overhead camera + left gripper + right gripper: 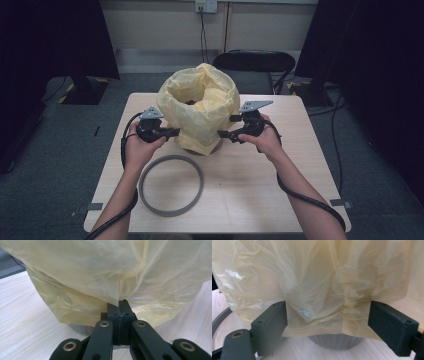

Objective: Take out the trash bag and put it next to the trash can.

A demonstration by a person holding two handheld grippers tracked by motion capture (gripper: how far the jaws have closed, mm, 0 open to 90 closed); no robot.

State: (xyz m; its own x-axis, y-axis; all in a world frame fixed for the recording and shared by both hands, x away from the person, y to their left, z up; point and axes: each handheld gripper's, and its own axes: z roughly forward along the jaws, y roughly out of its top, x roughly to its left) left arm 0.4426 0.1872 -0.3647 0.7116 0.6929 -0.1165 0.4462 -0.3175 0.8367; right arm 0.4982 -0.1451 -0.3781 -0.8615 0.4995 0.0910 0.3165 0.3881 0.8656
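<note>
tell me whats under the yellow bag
A grey ribbed bin stands under the yellow bag, which drapes over it. Just its base shows below the bag's hem; the rest is covered.

black chair (254, 62) behind table (260, 185); wall socket (205, 5); grey floor (50, 145)

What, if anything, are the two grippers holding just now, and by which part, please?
The left gripper is shut on the lower edge of the yellow bag. The right gripper is open beside it, holding nothing.
</note>
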